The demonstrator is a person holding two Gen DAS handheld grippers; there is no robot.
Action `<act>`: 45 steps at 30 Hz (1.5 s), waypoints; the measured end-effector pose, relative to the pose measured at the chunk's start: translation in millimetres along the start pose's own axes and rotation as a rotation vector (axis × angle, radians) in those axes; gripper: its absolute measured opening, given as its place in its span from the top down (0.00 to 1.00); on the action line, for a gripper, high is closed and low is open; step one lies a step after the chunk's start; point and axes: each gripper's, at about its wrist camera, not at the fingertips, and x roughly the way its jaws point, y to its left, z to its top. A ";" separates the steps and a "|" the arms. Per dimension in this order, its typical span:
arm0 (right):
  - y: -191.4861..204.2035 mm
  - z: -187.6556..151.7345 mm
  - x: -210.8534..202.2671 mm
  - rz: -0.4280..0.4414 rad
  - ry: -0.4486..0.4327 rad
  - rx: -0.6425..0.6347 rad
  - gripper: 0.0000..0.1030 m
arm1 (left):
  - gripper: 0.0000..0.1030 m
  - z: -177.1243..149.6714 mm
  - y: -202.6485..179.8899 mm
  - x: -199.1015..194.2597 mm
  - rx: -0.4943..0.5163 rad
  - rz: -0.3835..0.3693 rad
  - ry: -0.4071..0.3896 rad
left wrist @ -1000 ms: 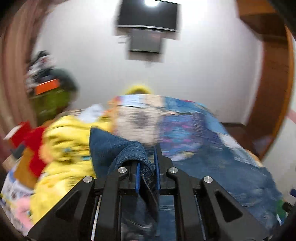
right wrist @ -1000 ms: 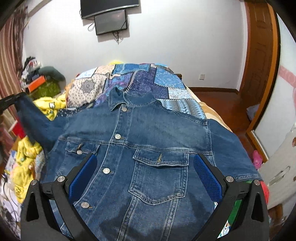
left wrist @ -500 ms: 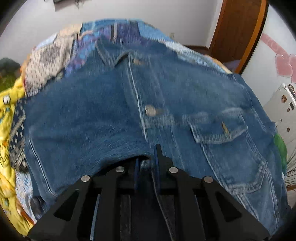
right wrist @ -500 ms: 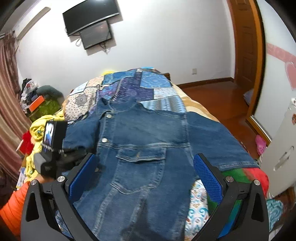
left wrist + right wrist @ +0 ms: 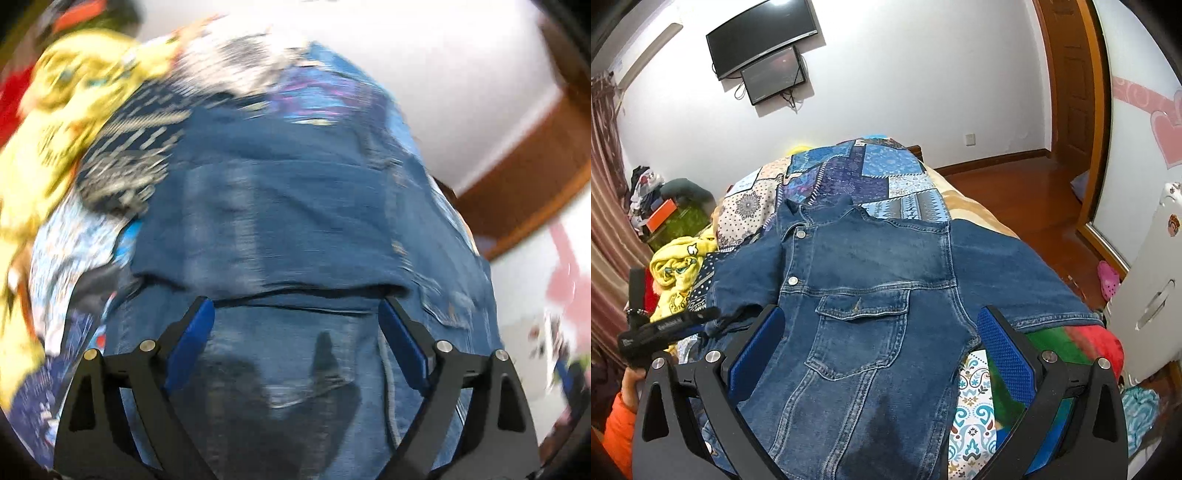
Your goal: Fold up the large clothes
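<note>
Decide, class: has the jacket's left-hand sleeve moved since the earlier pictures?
Yes. In the right wrist view the sleeve once stretched out toward the curtain; now it lies folded inward over the jacket, released by the open left gripper.

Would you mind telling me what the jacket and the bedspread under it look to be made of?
The jacket looks like mid-blue denim: faded matte weave, contrast seam stitching, shiny round buttons, probably metal. The bedspread looks like thin printed cloth in patchwork-style panels, matte; whether it is truly pieced cannot be told.

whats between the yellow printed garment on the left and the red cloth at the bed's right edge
The blue denim jacket, spread buttoned-side up on the patchwork bedspread, fills that stretch, as the right wrist view shows.
</note>
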 end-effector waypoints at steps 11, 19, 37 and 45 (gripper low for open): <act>-5.6 -3.2 12.0 -0.036 0.032 0.004 0.00 | 0.40 13.1 75.0 40.2 -0.341 -0.229 0.100; -12.1 -3.6 12.8 -0.045 0.041 0.022 0.00 | 0.66 18.9 61.2 30.3 -0.240 -0.144 0.089; -34.7 -3.7 1.9 -0.042 0.008 0.058 0.00 | 0.94 72.4 -101.2 -48.2 0.190 -0.116 -0.153; -75.0 -3.7 -3.8 -0.082 0.014 0.143 0.00 | 0.94 49.7 -237.2 -11.4 0.401 -0.271 -0.065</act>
